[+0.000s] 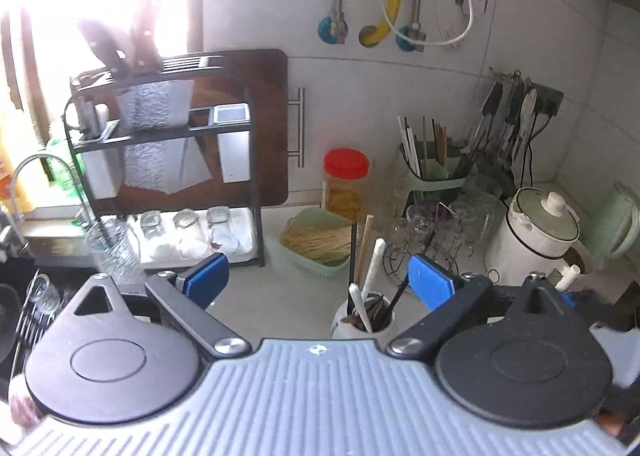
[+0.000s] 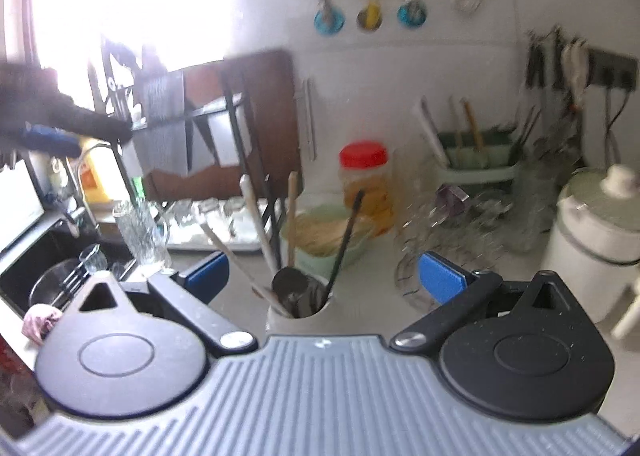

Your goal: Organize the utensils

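A white cup on the counter holds several utensils: a white spoon, black and wooden chopsticks and dark spoons. It also shows in the right wrist view, just below and between the fingers. My left gripper is open and empty, above the counter with the cup by its right finger. My right gripper is open and empty, right over the cup. A green utensil holder with chopsticks stands at the back; it shows in the right wrist view too.
A black dish rack with jars beneath stands left, a sink with cutlery beyond it. A red-lidded jar, a green basket, a wire glass rack and a white kettle crowd the counter. Utensils hang on the wall.
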Action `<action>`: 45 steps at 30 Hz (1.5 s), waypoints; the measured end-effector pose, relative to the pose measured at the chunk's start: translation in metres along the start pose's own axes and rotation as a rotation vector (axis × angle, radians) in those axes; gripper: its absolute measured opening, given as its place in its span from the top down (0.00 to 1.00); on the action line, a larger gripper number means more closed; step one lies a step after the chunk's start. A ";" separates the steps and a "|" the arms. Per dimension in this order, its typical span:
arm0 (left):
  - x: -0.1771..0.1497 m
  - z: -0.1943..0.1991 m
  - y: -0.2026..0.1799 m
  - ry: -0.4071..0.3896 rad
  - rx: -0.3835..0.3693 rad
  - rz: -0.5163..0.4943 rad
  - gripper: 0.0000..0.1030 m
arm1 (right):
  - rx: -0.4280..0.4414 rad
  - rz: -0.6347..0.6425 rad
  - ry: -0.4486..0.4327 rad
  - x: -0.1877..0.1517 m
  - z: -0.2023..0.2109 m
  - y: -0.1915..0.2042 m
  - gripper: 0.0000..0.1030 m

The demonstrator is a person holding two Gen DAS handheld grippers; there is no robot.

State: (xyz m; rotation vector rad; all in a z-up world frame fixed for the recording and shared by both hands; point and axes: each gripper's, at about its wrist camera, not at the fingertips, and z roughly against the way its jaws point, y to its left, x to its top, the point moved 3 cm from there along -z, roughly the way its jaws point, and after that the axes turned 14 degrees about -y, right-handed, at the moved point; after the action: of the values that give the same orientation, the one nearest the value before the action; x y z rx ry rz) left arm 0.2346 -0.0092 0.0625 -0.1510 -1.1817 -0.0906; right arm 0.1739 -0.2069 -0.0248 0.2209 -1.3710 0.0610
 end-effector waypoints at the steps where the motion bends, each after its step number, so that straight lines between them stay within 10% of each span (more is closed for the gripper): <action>1: -0.004 0.008 -0.002 -0.003 0.010 0.004 0.04 | -0.005 0.001 -0.005 0.004 0.007 -0.002 0.00; 18: -0.078 0.122 -0.031 -0.009 0.097 0.076 0.04 | 0.004 0.004 -0.074 0.005 0.115 0.002 0.00; 45: -0.143 0.160 -0.056 0.086 0.075 0.074 0.04 | -0.025 -0.030 -0.013 -0.033 0.175 0.001 0.00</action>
State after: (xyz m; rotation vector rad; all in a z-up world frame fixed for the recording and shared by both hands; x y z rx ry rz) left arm 0.0261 -0.0391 -0.0062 -0.1232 -1.0911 0.0127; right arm -0.0017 -0.2367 -0.0254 0.2216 -1.3800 0.0171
